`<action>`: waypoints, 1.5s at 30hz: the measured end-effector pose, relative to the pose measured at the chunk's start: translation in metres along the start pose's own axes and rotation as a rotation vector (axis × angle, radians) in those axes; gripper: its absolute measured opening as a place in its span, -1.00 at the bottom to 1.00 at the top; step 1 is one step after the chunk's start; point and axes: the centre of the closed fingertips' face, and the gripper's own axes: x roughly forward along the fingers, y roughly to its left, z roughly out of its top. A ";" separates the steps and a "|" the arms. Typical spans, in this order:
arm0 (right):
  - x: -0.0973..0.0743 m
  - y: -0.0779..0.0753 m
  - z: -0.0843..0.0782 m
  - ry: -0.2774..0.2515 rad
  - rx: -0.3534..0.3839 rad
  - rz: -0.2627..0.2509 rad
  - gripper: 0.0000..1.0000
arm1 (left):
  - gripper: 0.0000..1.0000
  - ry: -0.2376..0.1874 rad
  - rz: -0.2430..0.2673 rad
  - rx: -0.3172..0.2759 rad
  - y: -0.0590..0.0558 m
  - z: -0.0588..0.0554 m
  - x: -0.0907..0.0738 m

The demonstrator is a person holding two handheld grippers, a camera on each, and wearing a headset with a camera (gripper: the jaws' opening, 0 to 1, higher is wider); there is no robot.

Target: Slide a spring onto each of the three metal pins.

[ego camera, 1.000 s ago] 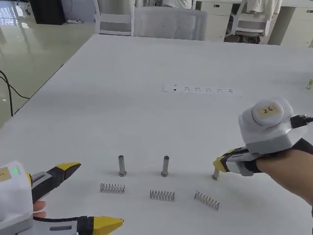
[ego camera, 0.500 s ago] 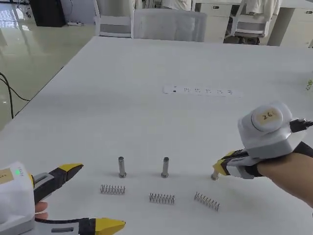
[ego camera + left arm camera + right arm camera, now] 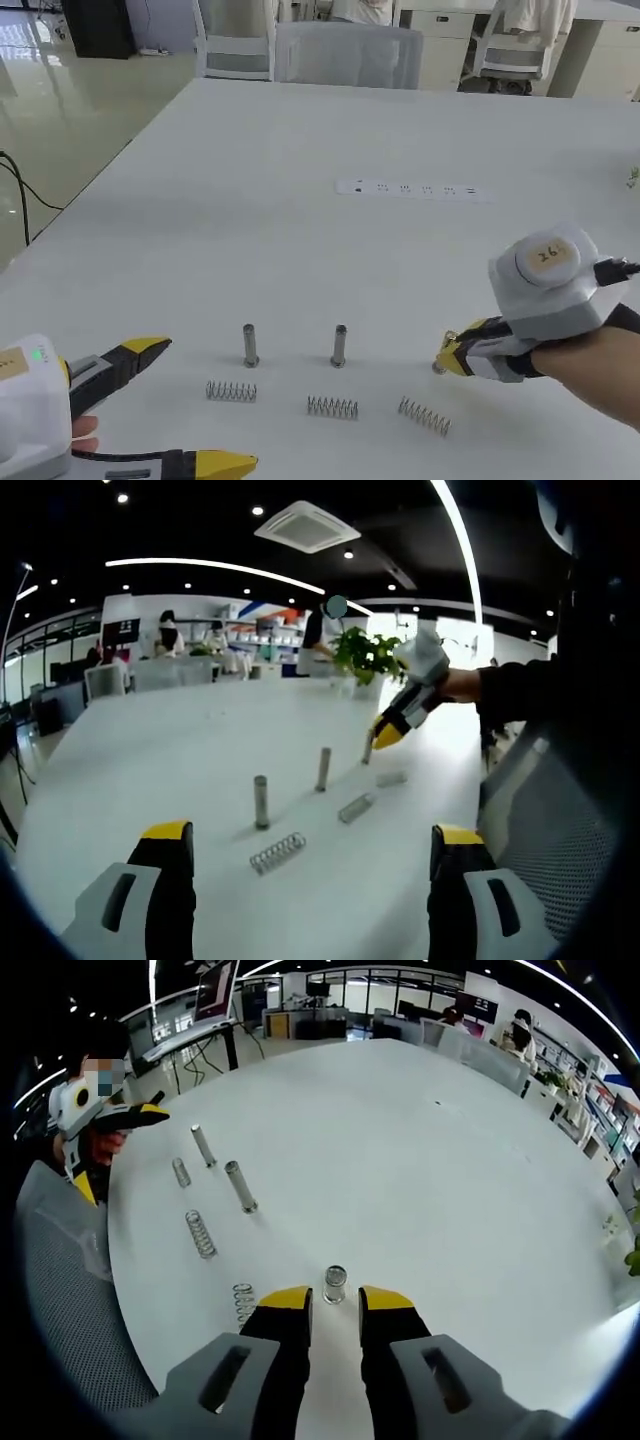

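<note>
Three metal pins stand in a row on the white table: the left pin (image 3: pixel 248 345), the middle pin (image 3: pixel 339 345) and the right pin (image 3: pixel 334 1284). A spring lies in front of each: left spring (image 3: pixel 231 391), middle spring (image 3: pixel 332 406), right spring (image 3: pixel 424 415). My right gripper (image 3: pixel 447 356) (image 3: pixel 335 1300) is at the right pin, its jaws a narrow gap apart with the pin top between the tips, not touching. My left gripper (image 3: pixel 190 405) (image 3: pixel 312 855) hovers wide open near the front left, holding nothing, pointed at the left spring (image 3: pixel 277 851).
A white power strip (image 3: pixel 413 188) lies flat at mid-table. Chairs (image 3: pixel 345 50) stand past the far edge. A potted plant (image 3: pixel 365 655) sits at the table's right side. Bare tabletop surrounds the pins.
The right gripper has dipped slightly lower at the right pin. The left gripper has stayed where it was, open. Pins and springs are unmoved.
</note>
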 end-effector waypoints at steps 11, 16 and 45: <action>-0.017 0.021 -0.016 -0.007 -0.003 0.060 -0.62 | 0.90 -0.002 -0.018 0.003 -0.005 0.000 0.003; -0.020 0.035 -0.016 -0.013 -0.031 0.096 -0.63 | 0.90 0.001 -0.026 0.006 -0.006 0.000 0.004; 0.004 0.064 -0.043 0.131 -0.174 0.193 -0.69 | 0.89 0.003 -0.039 0.003 -0.011 -0.001 0.009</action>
